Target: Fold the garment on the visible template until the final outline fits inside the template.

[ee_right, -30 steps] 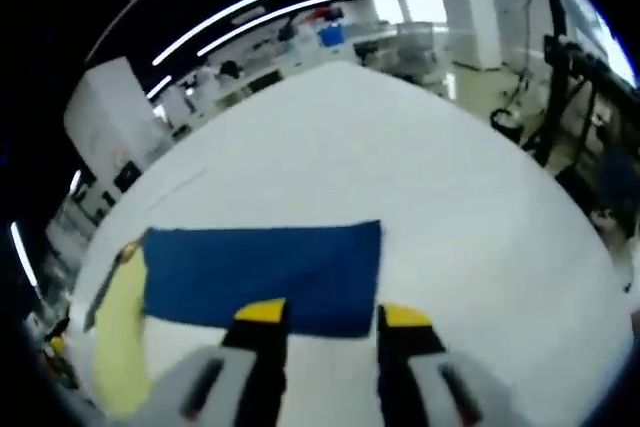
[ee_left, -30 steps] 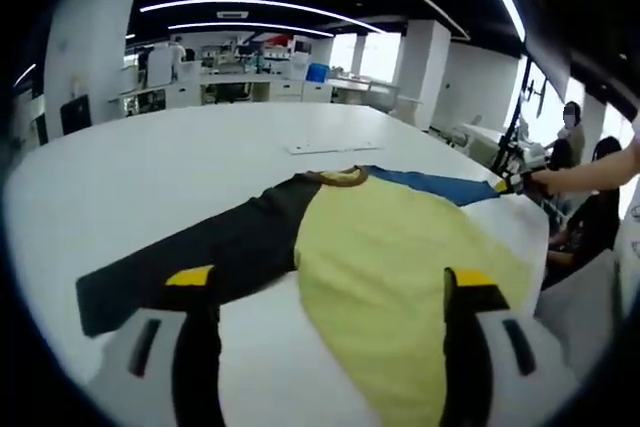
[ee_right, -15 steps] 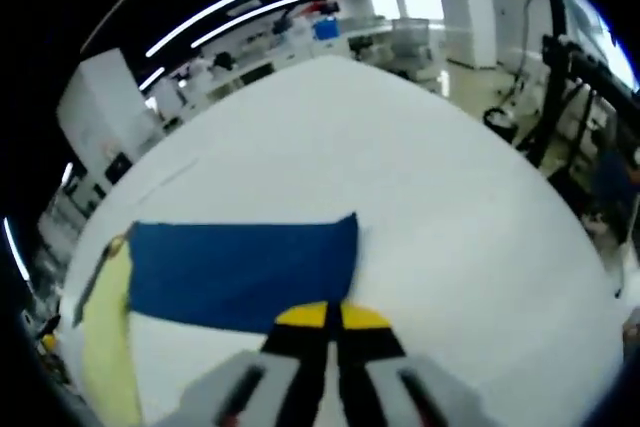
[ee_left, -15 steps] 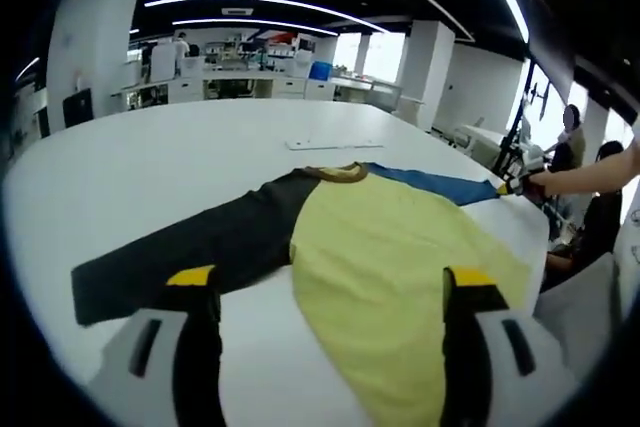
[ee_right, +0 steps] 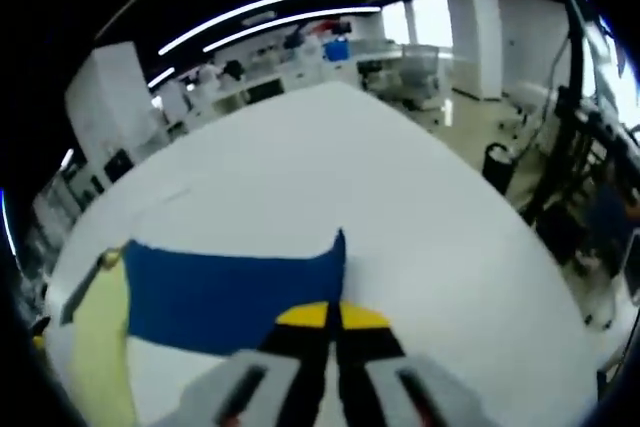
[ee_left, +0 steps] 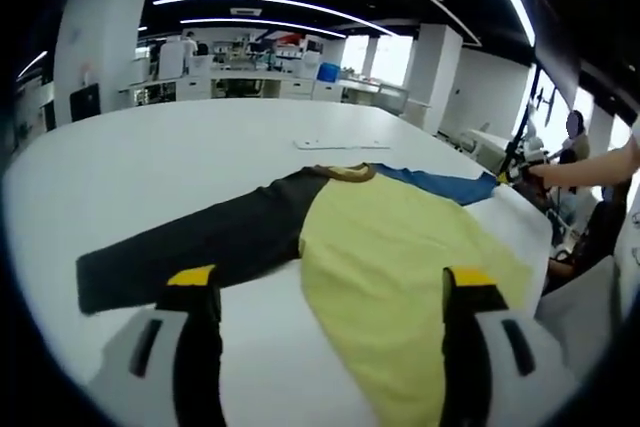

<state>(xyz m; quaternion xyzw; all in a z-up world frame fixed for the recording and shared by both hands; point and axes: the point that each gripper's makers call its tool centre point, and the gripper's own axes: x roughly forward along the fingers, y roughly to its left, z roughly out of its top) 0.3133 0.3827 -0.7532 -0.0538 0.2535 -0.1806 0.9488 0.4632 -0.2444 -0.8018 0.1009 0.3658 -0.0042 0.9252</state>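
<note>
1. My right gripper (ee_right: 327, 319) has its yellow-tipped jaws pressed together on the near edge of the blue sleeve (ee_right: 225, 287), close to its cuff end; the cuff corner stands lifted into a small peak just beyond the tips.
2. My left gripper (ee_left: 325, 292) holds its jaws wide apart with nothing between them. One tip sits before the black sleeve (ee_left: 190, 244), the other over the yellow body (ee_left: 400, 272) of the garment; I cannot tell whether either touches the cloth.
3. The garment lies spread flat on the white table (ee_left: 150, 162): black sleeve out to the left, yellow body in the middle, blue sleeve reaching away to the right, brown collar (ee_left: 343, 173) at the far edge.
4. The left gripper view takes in the whole garment, and at far right my right gripper at the blue cuff with a forearm (ee_left: 590, 169) behind it.
5. Beyond the collar a thin flat white sheet (ee_left: 340, 144) lies on the table.
6. The right gripper view gives the blue sleeve close up, a strip of yellow at its left, and bare table beyond.
</note>
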